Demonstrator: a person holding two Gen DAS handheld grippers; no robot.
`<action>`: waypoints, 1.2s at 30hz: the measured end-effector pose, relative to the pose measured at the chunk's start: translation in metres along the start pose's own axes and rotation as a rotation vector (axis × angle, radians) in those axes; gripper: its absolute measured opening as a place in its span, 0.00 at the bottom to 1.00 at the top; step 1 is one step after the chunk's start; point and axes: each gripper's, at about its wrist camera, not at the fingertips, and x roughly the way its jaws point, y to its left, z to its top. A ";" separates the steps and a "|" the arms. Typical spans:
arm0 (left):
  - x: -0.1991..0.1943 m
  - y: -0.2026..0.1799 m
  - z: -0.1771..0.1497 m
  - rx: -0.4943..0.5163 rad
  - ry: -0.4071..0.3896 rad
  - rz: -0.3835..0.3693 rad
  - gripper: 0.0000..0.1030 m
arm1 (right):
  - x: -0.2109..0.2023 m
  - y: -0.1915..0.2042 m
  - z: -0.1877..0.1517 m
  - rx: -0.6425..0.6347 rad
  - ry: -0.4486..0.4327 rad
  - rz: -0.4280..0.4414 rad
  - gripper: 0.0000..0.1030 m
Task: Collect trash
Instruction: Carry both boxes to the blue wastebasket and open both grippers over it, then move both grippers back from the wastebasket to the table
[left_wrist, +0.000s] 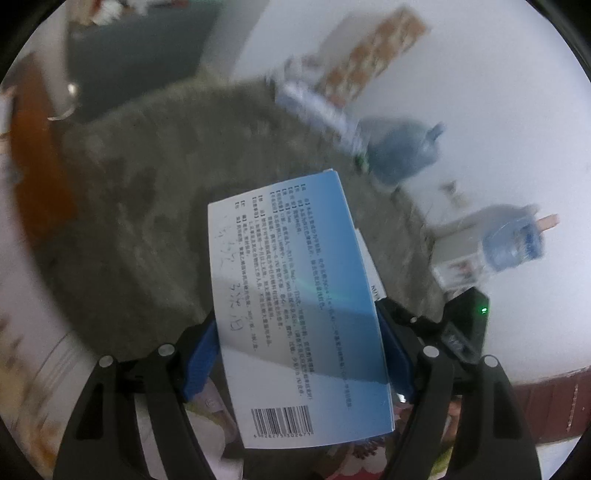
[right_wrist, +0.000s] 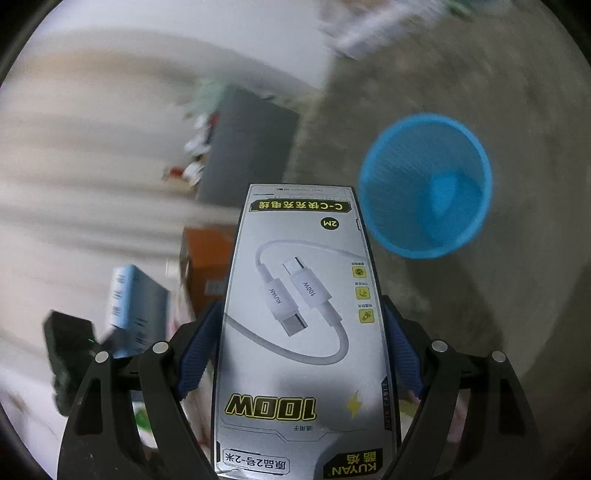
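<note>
Step in hand, as judged: carry phase. Both pieces of trash are gripped and off the floor; neither is binned yet.

Left tool (left_wrist: 299, 354): blue pads closed against the two long edges of a flat white-and-blue cardboard medicine box (left_wrist: 295, 306), printed text and barcode facing the camera. The box stands out forward between the fingers, held in the air over the grey carpeted floor (left_wrist: 147, 206). Background is motion-blurred; two blue water jugs (left_wrist: 402, 151) sit along the far edge of the floor by the white wall. The bin does not show in this view.

Right tool (right_wrist: 303, 350): pads likewise pinching the long sides of a silver cardboard charging-cable box (right_wrist: 299, 332) with yellow "100W" lettering. This box is also airborne. A blue plastic mesh waste basket (right_wrist: 424, 184) stands on the floor ahead and to the right of the box's far end, mouth toward the camera, apparently empty, though blur limits certainty.

Next move, as judged: bring the right tool over the basket rim, spread the fingers to drop the cable box, then do the same with the left. Risk: a flat box may catch on the rim and land outside it.
</note>
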 end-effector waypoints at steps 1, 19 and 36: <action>0.028 0.001 0.013 -0.006 0.033 0.009 0.73 | 0.007 -0.009 0.011 0.036 0.003 0.000 0.76; 0.155 -0.007 0.077 -0.093 0.090 0.057 0.82 | 0.047 -0.082 0.086 0.276 -0.070 -0.033 0.84; -0.052 -0.052 -0.052 0.129 -0.212 -0.006 0.85 | -0.059 0.034 -0.032 -0.196 -0.244 -0.399 0.92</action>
